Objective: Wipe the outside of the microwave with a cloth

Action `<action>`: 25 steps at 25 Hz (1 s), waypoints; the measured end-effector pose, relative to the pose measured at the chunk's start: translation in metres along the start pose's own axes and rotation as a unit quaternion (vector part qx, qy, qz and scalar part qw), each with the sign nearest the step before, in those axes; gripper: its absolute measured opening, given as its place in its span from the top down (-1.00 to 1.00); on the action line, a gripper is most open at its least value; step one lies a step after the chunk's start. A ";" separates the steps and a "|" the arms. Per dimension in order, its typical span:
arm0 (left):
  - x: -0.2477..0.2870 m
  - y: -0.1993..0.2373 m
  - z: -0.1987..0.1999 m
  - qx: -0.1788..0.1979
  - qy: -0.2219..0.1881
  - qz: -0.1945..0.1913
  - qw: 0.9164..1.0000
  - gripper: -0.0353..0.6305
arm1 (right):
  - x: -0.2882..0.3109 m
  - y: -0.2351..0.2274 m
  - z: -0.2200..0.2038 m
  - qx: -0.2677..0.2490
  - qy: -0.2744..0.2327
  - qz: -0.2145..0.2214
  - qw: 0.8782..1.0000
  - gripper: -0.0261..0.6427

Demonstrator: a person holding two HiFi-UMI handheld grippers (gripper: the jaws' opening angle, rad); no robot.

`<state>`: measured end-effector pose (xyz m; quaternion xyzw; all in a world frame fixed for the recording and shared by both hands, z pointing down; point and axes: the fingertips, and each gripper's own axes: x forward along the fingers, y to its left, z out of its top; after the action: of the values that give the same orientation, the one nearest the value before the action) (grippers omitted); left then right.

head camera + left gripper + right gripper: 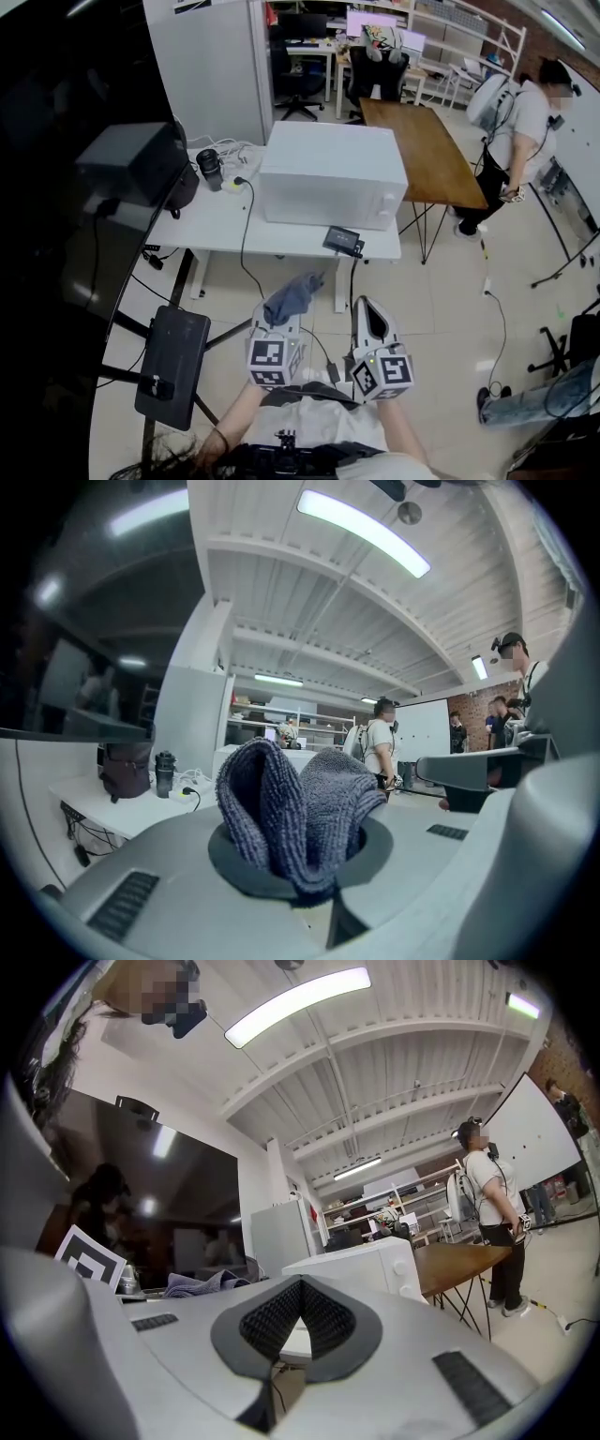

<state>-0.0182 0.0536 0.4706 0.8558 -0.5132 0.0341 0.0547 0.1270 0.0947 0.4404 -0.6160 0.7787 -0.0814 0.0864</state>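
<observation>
The left gripper [298, 874] has its fingers clamped on a bunched blue-grey terry cloth [295, 803]. It looks soft, light and floppy, and is best held by its fold. The right gripper [298, 1326] has its ribbed fingers closed on nothing. The smooth, boxy white microwave [333, 173] stands well ahead on the white surface [211, 225].

The microwave [333, 173] is set on the desk [211, 227], with a bottle [210, 169] to its left and a small box [342, 241] before it at the desk's front edge. The left gripper [281, 330], with the cloth [292, 295] pinched in it, and the right gripper [373, 323] are held side by side before the desk.
</observation>
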 end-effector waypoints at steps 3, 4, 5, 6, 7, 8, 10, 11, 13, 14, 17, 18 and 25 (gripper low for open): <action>-0.008 -0.005 -0.006 0.000 0.008 -0.001 1.000 0.76 | -0.002 0.000 -0.003 0.000 0.005 0.007 1.000 0.88; -0.011 -0.006 -0.008 -0.001 0.010 -0.002 1.000 0.76 | -0.002 -0.001 -0.004 0.003 0.004 0.008 1.000 0.88; -0.013 -0.007 -0.010 -0.001 0.012 -0.002 1.000 0.76 | -0.002 0.000 -0.004 0.006 0.005 0.008 1.000 0.88; -0.016 -0.007 -0.012 0.000 0.014 -0.002 1.000 0.76 | -0.002 0.001 -0.005 0.009 0.007 0.008 1.000 0.88; -0.018 -0.007 -0.013 0.000 0.015 -0.001 1.000 0.76 | -0.002 0.002 -0.006 0.010 0.009 0.008 1.000 0.88; -0.019 -0.007 -0.015 0.001 0.016 0.001 1.000 0.76 | -0.003 0.004 -0.006 0.010 0.011 0.009 1.000 0.88; -0.022 -0.005 -0.016 0.001 0.016 0.005 1.000 0.76 | -0.003 0.008 -0.008 0.007 0.017 0.012 1.000 0.88; -0.023 -0.004 -0.016 0.000 0.017 0.006 1.000 0.76 | -0.003 0.010 -0.009 0.007 0.018 0.014 1.000 0.88; -0.025 -0.001 -0.017 0.000 0.019 0.008 1.000 0.76 | -0.003 0.012 -0.011 0.007 0.020 0.016 1.000 0.88; -0.026 -0.001 -0.017 0.000 0.020 0.009 1.000 0.76 | -0.003 0.013 -0.011 0.006 0.019 0.016 1.000 0.88; -0.029 -0.001 -0.019 0.000 0.023 0.010 1.000 0.76 | -0.005 0.012 -0.010 0.005 0.014 0.016 1.000 0.88; -0.029 -0.001 -0.019 0.001 0.023 0.011 1.000 0.76 | -0.006 0.012 -0.010 0.004 0.014 0.015 1.000 0.88; -0.031 -0.002 -0.022 -0.002 0.027 0.009 1.000 0.76 | -0.010 0.013 -0.010 -0.001 0.019 0.013 1.000 0.88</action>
<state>-0.0308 0.0845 0.4884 0.8501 -0.5189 0.0569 0.0698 0.1150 0.1079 0.4478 -0.6045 0.7881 -0.0917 0.0719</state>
